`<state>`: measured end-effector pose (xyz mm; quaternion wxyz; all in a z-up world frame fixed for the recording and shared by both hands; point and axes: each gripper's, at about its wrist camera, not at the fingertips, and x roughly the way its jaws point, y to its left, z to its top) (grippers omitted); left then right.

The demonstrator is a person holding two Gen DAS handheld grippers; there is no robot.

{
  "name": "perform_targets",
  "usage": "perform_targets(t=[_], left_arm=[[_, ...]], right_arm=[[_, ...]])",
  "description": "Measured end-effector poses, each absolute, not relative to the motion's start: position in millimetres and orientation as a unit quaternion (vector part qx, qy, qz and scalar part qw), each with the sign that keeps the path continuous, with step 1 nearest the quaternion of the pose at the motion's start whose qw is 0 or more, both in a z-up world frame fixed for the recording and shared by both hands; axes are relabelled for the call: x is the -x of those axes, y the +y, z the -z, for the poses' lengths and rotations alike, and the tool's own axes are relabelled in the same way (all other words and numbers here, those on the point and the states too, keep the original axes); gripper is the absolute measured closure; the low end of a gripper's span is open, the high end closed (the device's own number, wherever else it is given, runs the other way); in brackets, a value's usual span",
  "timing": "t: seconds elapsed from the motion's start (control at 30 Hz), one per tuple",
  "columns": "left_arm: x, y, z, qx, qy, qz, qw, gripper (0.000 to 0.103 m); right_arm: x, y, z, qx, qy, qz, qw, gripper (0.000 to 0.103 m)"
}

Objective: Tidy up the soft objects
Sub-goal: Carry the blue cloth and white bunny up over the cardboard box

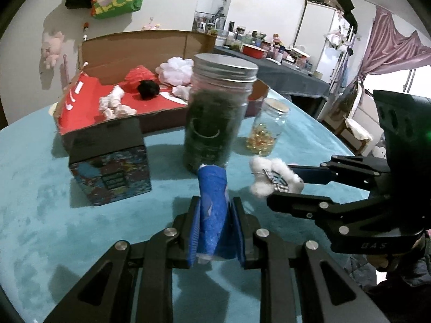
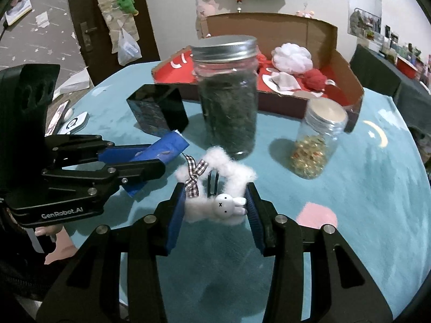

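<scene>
With your left hand-held gripper (image 1: 215, 223) clamped on the blue roll (image 1: 212, 210) and your right hand-held gripper (image 2: 215, 210) on the fluffy star (image 2: 215, 185), carry both past the jars into the cardboard box (image 2: 334, 53) at upper frame.

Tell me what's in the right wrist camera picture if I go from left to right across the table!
Left gripper holding a blue pack → fluffy white bunny ring held in the right gripper → small jar of golden beads.

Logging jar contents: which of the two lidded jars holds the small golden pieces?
The shorter jar, right of the tall jar in the right wrist view; the tall jar is packed with dark green material.
</scene>
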<state>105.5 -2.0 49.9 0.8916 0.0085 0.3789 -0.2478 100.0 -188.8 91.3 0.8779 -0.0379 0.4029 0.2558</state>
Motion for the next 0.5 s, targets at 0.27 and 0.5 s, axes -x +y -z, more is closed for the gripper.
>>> perform_targets(t=[0.27, 0.5], left_arm=[[-108, -6, -47, -0.009, 0.385, 0.25, 0.889, 0.08], [-107, 3, -46, -0.007, 0.388, 0.243, 0.889, 0.08]], right_arm=[[-103, -199, -88, 0.029, 0.409, -0.251, 0.877, 0.061], [-105, -202, -83, 0.024, 0.416, -0.251, 0.874, 0.061]])
